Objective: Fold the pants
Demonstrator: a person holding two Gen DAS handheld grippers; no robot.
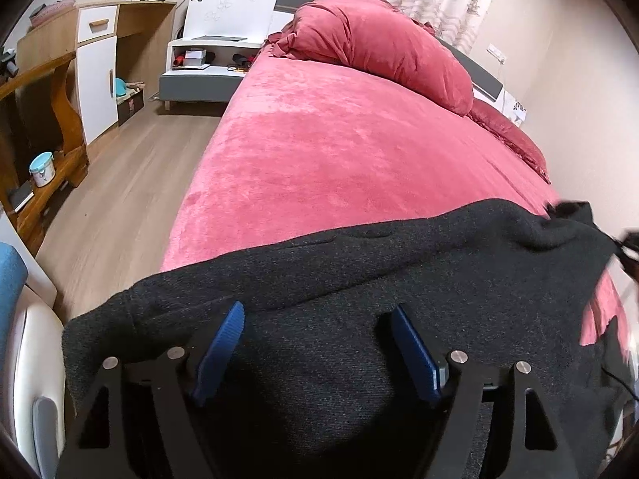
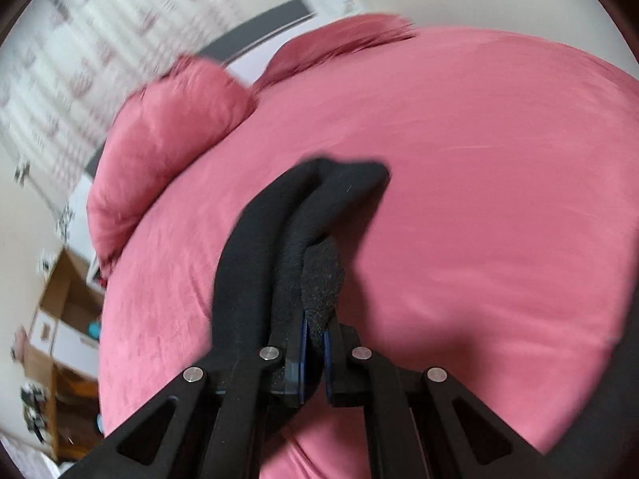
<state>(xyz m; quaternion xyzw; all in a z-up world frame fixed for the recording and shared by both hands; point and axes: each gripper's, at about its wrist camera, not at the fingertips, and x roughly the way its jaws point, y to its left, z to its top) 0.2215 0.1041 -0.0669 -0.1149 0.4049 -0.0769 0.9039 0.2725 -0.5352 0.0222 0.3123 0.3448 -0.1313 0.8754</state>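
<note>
The black knit pants (image 1: 359,275) lie across the near end of the pink bed (image 1: 319,151). My left gripper (image 1: 315,319) is open just above the pants, its blue pads (image 1: 223,343) spread wide with nothing between them. My right gripper (image 2: 315,335) is shut on a bunched fold of the pants (image 2: 303,231), held up above the pink bed cover (image 2: 479,199). In the left wrist view the right gripper (image 1: 627,243) shows as a dark blur at the pants' far right edge.
A large pink pillow (image 1: 383,44) lies at the head of the bed. A wooden desk and white cabinet (image 1: 96,76) stand to the left across the wood floor (image 1: 120,207). A white and grey nightstand (image 1: 207,68) stands by the headboard. The wall is close on the right.
</note>
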